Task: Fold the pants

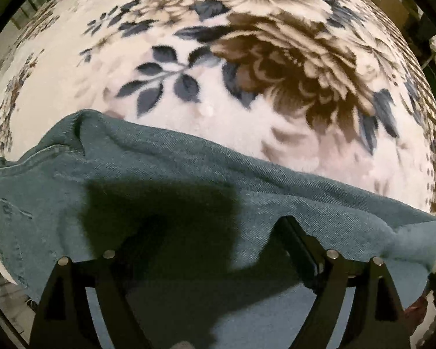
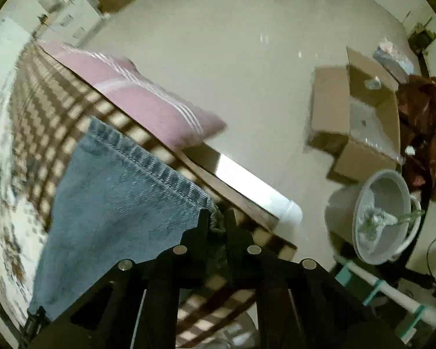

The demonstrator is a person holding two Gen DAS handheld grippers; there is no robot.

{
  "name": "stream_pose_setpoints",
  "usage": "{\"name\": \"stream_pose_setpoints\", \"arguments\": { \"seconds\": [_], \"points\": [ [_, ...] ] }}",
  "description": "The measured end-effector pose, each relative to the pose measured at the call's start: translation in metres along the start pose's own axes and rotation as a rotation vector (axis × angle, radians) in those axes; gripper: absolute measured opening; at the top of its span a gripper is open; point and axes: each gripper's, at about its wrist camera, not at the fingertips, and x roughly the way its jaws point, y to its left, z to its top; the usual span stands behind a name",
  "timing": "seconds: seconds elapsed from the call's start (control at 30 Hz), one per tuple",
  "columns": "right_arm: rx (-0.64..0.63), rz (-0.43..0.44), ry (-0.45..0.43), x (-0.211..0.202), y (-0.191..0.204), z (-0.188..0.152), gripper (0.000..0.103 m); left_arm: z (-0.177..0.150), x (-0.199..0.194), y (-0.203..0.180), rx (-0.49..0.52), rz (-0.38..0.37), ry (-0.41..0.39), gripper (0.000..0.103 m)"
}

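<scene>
Hand-held gripper (image 2: 218, 218) pinching pants (image 2: 116, 197) hem

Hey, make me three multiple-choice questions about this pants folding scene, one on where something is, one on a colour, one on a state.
1. Where does the pink pillow lie?
A. on the floor
B. at the bed's edge
C. in the basin

2. What colour are the pants?
A. blue denim
B. black
C. red

3. How is the right gripper?
A. wide open
B. shut on the pants' hem corner
C. out of view

Answers:
1 B, it rests on the checkered blanket border beside the floor.
2 A, both views show blue denim.
3 B, the fingers pinch bunched denim at the hem.
</scene>
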Motion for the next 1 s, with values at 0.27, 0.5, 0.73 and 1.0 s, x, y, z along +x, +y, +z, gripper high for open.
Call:
{"name": "stream_pose_setpoints", "arguments": {
  "seconds": [0.27, 0.5, 0.73, 1.0],
  "points": [
    [-0.129, 0.021, -0.051, -0.043, 0.038, -0.023, 0.041, -0.026, -0.019, -0.052, 0.064, -0.103, 0.049, 0.084],
    [-0.398, 0.268, 0.137, 0.001, 0.172, -0.078, 0.041, 0.009, 0.004, -0.111, 0.132, -0.046, 0.018, 0.085],
    [-0.295, 0.310, 0.055, 0.027, 0.189, -0.048, 0.041, 0.050, 0.014, -0.124, 0.047, -0.023, 0.003, 0.089],
    [0.073, 0.391, -0.010, -0.029, 0.004, -0.051, 0.060, 0.025, -0.036, -0.078, -0.002, -0.132, 0.013, 0.089]
  ]
}}
